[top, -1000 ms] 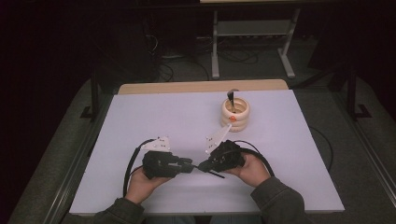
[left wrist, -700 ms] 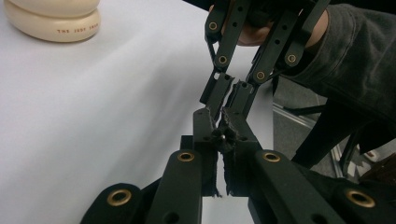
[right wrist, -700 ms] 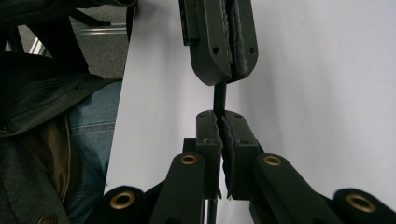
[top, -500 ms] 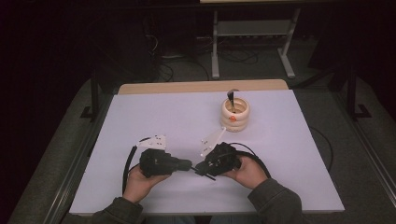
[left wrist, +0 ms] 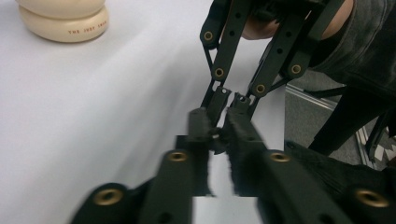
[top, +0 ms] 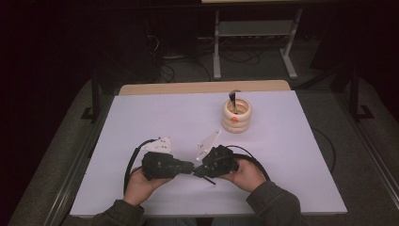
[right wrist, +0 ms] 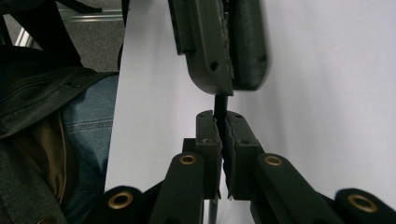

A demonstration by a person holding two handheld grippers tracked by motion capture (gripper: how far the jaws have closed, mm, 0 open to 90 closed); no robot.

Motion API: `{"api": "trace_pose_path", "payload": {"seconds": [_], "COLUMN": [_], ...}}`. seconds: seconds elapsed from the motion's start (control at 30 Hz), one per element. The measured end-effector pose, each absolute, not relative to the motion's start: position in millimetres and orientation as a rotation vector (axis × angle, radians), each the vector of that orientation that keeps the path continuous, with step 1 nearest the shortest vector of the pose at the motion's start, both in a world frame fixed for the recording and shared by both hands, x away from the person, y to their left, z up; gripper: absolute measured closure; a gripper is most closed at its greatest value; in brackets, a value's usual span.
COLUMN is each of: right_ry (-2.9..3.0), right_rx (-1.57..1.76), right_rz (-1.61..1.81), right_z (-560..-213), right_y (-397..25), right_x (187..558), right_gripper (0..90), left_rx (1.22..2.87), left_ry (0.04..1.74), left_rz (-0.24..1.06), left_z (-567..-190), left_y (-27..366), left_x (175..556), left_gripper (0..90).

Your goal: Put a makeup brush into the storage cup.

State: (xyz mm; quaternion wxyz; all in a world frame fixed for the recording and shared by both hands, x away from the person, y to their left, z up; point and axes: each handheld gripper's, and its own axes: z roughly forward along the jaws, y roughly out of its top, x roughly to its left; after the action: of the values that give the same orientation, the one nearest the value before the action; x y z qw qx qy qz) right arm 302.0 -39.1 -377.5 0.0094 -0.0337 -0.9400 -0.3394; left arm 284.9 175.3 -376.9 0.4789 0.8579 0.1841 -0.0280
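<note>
My two grippers meet tip to tip at the near middle of the table (top: 155, 117), left gripper (top: 190, 168) on the left, right gripper (top: 198, 170) on the right, pretty much touching. A thin rod (top: 210, 180) sits between my right jaws, poking out toward me. The ring-stacked holder (top: 236, 116) stands well behind them, off to the right, with a utensil (top: 233, 100) standing in it.

Both grippers (top: 194, 168) slightly nearer the person, tips now closer together.
</note>
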Motion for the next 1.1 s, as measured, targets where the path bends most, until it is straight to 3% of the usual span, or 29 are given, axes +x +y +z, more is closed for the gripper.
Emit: {"api": "trace_pose_path", "payload": {"seconds": [0.17, 1.1], "right_ry": [-2.905, -2.82], "right_rx": [-0.164, -0.437], "right_rz": [-1.087, -1.213], "right_z": [-379, -367], "right_y": [-50, -99], "right_x": [308, 330], "right_gripper": [84.6, 84.8], "left_rx": [2.101, 2.114], "left_ry": [0.472, 0.545], "left_rz": [-0.056, 0.01], "left_z": [-377, -383], "left_y": [176, 181], "left_x": [285, 291], "left_gripper": [63.3, 51.2]}}
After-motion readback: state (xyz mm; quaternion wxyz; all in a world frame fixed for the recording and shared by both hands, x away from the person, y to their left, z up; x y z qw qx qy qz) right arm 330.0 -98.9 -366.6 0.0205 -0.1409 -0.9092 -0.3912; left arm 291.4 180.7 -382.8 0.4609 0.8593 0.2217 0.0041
